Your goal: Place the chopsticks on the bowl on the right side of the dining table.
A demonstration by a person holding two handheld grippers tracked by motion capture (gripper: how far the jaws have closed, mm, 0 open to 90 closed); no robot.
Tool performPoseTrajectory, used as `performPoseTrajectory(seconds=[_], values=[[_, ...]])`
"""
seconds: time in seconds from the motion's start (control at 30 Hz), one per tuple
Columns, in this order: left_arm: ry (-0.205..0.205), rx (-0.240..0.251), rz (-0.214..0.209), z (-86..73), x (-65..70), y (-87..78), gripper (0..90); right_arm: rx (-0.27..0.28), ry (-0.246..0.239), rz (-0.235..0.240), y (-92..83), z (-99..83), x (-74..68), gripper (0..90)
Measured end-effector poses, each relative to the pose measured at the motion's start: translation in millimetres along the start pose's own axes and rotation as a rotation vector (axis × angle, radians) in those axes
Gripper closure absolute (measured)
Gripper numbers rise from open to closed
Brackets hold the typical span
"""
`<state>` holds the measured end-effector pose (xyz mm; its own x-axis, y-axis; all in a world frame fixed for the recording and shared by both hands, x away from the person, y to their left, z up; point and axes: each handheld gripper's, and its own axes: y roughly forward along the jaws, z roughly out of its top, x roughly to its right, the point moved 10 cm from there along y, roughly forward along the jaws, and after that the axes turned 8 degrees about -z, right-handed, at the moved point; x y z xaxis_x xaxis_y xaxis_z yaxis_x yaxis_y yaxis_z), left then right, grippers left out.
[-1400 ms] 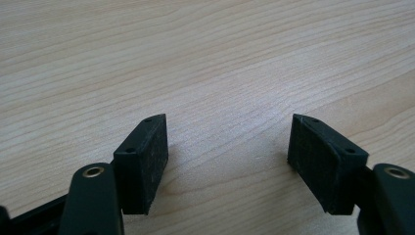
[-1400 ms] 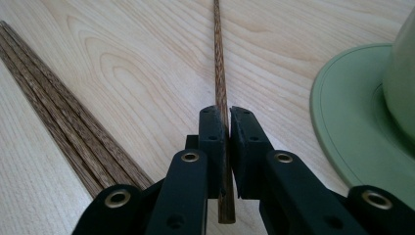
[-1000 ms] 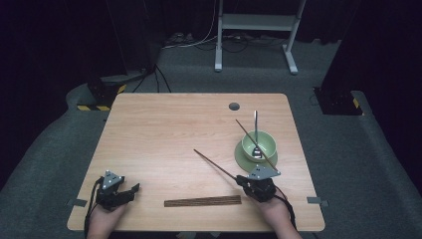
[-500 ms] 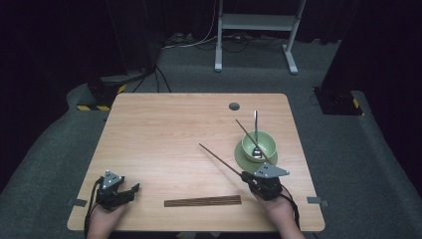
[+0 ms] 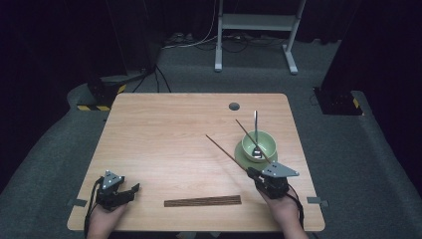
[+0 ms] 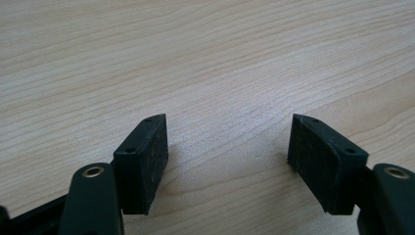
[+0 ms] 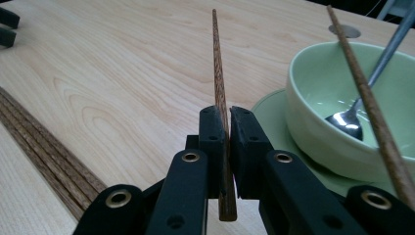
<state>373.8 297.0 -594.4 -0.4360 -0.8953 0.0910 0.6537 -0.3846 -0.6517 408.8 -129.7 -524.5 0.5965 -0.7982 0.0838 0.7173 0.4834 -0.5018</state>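
Light wood table [image 5: 164,134] w/ rounded corners and a round grey grommet [image 5: 234,106] near far edge, on grey carpet; room around it dark, white metal frame [image 5: 256,30] at back, cables on floor.

Count: 1 green bowl [image 5: 259,146] on 1 green saucer [image 5: 240,154], right side of table. 1 metal spoon [image 5: 256,132] standing in bowl. 1 chopstick [image 5: 253,141] leaning across bowl rim. Bundle of chopsticks [image 5: 202,201] lying flat near front edge, exact no. can't tell.

Right gripper [image 5: 255,175] just in front of saucer: jaws pressed together, pinching 1 held chopstick [image 7: 219,83] near its thick end; stick angles up and away to the left over the table. Left gripper [image 5: 130,191] at front-left, jaws spread, nothing btwn them, bare wood below.
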Motion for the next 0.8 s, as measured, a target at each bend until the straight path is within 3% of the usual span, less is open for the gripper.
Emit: performPoseTrajectory(seconds=[0.8], values=[[0.001, 0.001, 0.000, 0.0, 0.1, 0.0, 31.5, 0.054, 0.065, -0.107, -11.0, 3.1, 29.2, 84.1]])
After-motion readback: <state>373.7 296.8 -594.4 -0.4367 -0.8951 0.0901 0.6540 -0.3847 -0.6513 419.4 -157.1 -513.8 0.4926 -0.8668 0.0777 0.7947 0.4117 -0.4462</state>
